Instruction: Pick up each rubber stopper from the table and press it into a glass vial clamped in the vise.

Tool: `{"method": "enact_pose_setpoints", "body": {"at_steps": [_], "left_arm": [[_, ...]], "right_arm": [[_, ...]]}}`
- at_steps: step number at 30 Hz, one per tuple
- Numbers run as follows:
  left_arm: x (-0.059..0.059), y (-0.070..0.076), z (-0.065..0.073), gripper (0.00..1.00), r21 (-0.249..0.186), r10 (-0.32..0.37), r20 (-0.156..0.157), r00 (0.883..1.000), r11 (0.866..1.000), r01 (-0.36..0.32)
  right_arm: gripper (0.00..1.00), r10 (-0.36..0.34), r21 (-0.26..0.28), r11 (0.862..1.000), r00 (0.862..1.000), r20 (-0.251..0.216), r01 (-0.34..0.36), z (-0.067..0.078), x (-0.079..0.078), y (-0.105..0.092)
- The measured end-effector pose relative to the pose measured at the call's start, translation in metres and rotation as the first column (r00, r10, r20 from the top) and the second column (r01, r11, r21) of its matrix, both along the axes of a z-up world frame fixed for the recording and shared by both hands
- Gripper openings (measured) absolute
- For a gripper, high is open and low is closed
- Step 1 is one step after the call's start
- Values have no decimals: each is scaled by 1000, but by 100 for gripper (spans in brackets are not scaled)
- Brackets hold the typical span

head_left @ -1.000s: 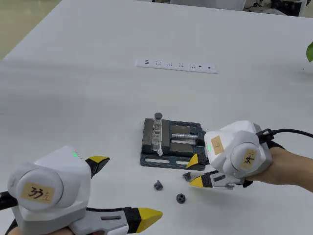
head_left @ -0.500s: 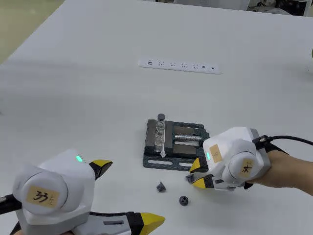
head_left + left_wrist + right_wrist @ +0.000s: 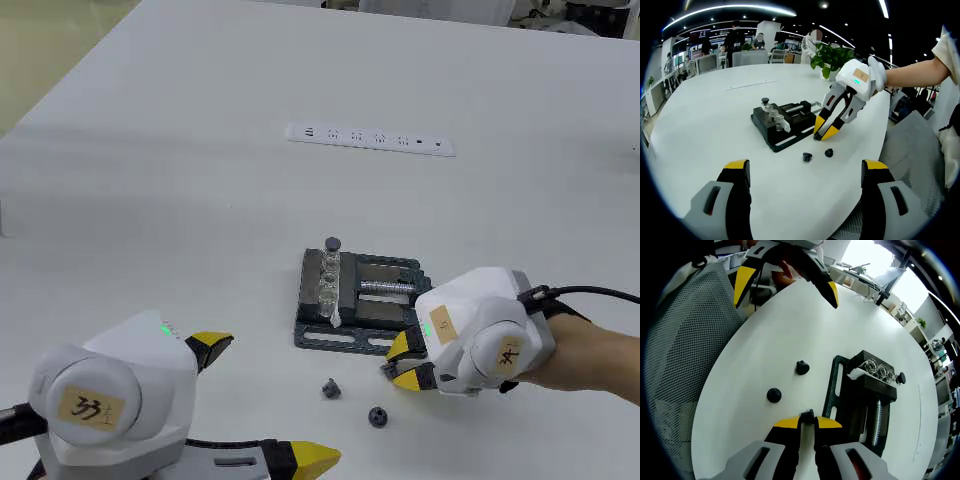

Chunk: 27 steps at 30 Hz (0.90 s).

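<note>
The task is in its early part, as I judge it. One capped vial [image 3: 332, 245] stands at the 12 o'clock end of the row clamped in the vise [image 3: 385, 312]. The open vials [image 3: 326, 287] next to it have no stoppers yet, and three stoppers are left to seat.

The right hand-held gripper [image 3: 808, 421] has its jaws pressed nearly together, pinching the held stopper [image 3: 807, 415] by its sides, just beside the vise's base. I cannot tell whether it has left the worktop [image 3: 180, 200].

In the head view, the first loose stopper [image 3: 330, 388] lies at 8 o'clock from that gripper's tips and the second loose stopper [image 3: 377, 415] at 7 o'clock, both near. The open vials sit at 10 o'clock from it.

The left hand-held gripper [image 3: 268, 400] is spread wide and carries nothing, at 7 o'clock from the vise.
</note>
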<state>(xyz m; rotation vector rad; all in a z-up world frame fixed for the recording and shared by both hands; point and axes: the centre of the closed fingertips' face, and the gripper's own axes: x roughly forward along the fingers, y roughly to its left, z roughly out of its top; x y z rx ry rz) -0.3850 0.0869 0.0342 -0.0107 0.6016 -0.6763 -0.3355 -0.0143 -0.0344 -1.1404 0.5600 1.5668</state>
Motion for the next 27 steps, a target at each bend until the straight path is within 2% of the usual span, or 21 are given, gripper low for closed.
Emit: {"method": "enact_pose_setpoints", "body": {"at_steps": [4,6,7,10,13,14,15,16,18,19,20,22,25,27], "left_arm": [[2,0,3,91,-24,22,2,1000,999,-22],[4,1,5,90,-54,37,-10,999,998,-37],[6,2,7,90,-69,47,-14,999,996,-47],[11,1,16,88,-106,64,-17,998,992,-65],[19,-5,32,86,-167,91,-22,996,982,-93],[21,-5,37,85,-183,90,-19,996,979,-92],[25,-8,44,84,-217,89,-21,996,972,-91],[27,-9,48,82,-237,85,-23,996,968,-88],[33,-13,59,77,-274,69,-15,998,959,-70],[35,-15,64,76,-300,71,-14,997,951,-72],[40,-17,72,74,-340,75,-15,997,937,-76],[44,-22,80,69,-383,66,-24,998,921,-70],[47,-35,93,64,-431,13,-12,1000,902,-17],[47,-41,99,60,-461,-10,-19,1000,888,0]], "right_arm": [[5,-23,34,999,1000,-13,24,4,0,3],[5,-39,60,997,999,-6,40,9,0,5],[5,-53,84,995,999,-12,54,16,-2,7],[5,-70,137,988,997,15,68,33,-3,11],[5,-95,202,976,994,51,83,56,-2,14],[5,-100,220,972,992,78,81,63,1,15],[5,-106,238,968,989,107,78,73,3,15],[5,-110,250,965,987,117,78,80,3,16],[5,-109,290,955,979,170,56,100,5,19],[5,-114,305,951,976,187,52,108,5,20],[5,-120,329,943,969,215,43,120,5,22],[5,-110,343,939,965,236,24,133,1,24],[5,-101,384,923,956,275,-13,159,-9,32],[5,-99,394,919,949,299,-28,169,-12,35]]}}
